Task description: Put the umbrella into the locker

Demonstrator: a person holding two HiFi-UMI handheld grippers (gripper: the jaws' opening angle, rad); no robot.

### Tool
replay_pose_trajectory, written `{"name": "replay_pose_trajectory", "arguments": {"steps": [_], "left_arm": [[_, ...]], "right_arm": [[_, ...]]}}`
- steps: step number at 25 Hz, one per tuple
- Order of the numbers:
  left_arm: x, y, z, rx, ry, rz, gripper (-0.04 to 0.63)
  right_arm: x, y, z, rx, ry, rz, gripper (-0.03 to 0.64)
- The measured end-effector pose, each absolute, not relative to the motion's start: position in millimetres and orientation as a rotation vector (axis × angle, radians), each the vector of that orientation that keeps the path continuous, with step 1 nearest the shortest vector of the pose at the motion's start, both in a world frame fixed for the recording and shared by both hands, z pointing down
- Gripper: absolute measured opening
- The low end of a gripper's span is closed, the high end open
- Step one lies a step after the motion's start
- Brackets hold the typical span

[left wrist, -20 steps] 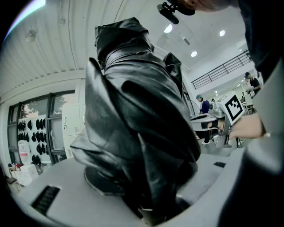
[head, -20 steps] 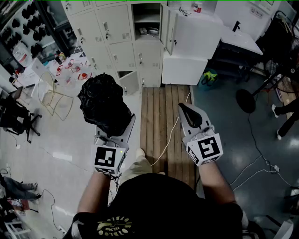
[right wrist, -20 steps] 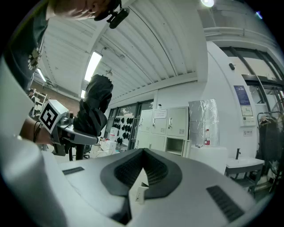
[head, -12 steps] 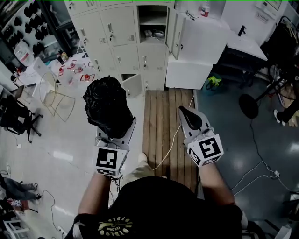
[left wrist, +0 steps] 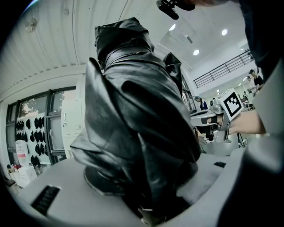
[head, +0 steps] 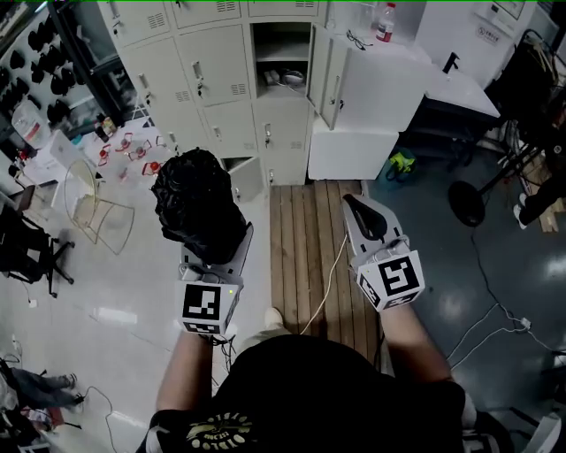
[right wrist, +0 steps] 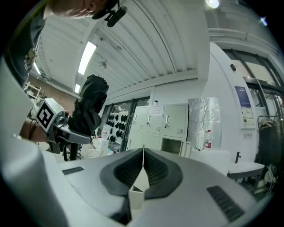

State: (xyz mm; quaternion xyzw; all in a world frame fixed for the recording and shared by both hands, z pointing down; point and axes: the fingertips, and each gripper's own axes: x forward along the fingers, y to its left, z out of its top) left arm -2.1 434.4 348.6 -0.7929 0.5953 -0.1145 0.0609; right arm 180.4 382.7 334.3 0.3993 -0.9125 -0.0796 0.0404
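A folded black umbrella [head: 195, 203] stands upright between the jaws of my left gripper [head: 215, 241], which is shut on it; in the left gripper view the umbrella [left wrist: 137, 124] fills the middle and hides the fingertips. My right gripper [head: 365, 215] is shut with nothing in it, its pads meeting in a thin line [right wrist: 143, 162]. Ahead stands a bank of cream lockers [head: 212, 80]; one upper compartment [head: 281, 53] is open with small things on its shelf, and a low door [head: 243, 177] also hangs open. The right gripper view shows the lockers [right wrist: 164, 124] and the umbrella [right wrist: 88, 106] at left.
A wooden plank walkway [head: 309, 239] leads to the lockers, with a white cable [head: 329, 265] across it. A white cabinet [head: 371, 97] with a bottle [head: 384, 22] stands right of the lockers. A wire chair [head: 93, 208] is at left, a black stand base [head: 464, 203] at right.
The view has shifted slightly toward the lockers, which now show more fully at the top. Both grippers keep their pose and the umbrella stays gripped.
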Motion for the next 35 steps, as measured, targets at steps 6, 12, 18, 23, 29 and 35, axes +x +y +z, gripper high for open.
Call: {"name": "replay_pose_trajectory", "arguments": {"steps": [6, 12, 18, 23, 29, 35], "left_arm": [[-18.2, 400.0, 350.5, -2.399, 1.786, -0.347, 0.258], [-34.1, 369.1, 355.1, -2.429, 1.729, -0.374, 0.258], [-56.3, 340.0, 354.5, -2.468, 1.716, -0.353, 0.258], [-72.3, 329.5, 357.2, -2.488, 1.687, -0.335, 0.258], [-82.8, 319.4, 360.1, -2.556, 1.675, -0.295, 0.258], [-83.8, 317.3, 373.4, -2.584, 1.696, -0.294, 0.258]], "right_arm": [[157.2, 356.8, 337.2, 1.219, -2.797, -0.244, 0.029], [137.8, 333.3, 343.5, 1.220, -2.782, -0.225, 0.029], [116.6, 308.7, 341.6, 1.267, -2.762, -0.212, 0.029], [99.8, 301.0, 343.6, 1.266, -2.727, -0.249, 0.029], [90.7, 297.3, 341.5, 1.279, -2.703, -0.225, 0.029], [94.8, 301.8, 352.4, 1.274, -2.710, -0.202, 0.029]]}}
